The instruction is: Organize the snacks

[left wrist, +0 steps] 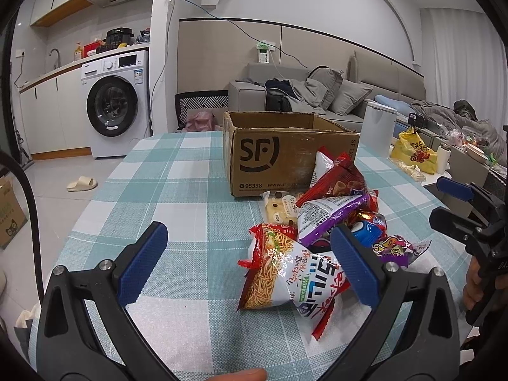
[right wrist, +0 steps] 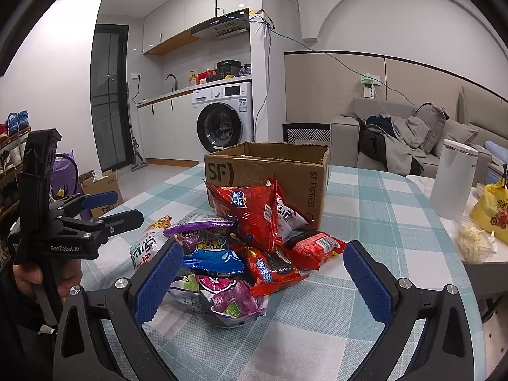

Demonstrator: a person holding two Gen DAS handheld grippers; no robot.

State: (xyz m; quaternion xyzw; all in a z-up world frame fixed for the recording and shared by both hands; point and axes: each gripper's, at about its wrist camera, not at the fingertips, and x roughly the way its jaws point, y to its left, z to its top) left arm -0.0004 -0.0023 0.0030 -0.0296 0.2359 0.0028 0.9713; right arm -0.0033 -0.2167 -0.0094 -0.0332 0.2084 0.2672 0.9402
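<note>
Right wrist view: a heap of snack packets (right wrist: 241, 241) is piled on the checked tablecloth (right wrist: 374, 222), touching the front of an open cardboard box (right wrist: 270, 165). A tall red bag (right wrist: 250, 209) is propped against the box wall, with a blue packet (right wrist: 212, 260) and a purple one (right wrist: 228, 298) lower down. The right gripper (right wrist: 260, 285) is held spread wide around the near side of the heap, nothing pinched. The left gripper (left wrist: 250, 266) is likewise spread and empty, beside a noodle-snack bag (left wrist: 279, 276). Slippery, puffed foil may squirt from closing pads, and pulling a low packet could topple the pile, probably toward the table edge.
</note>
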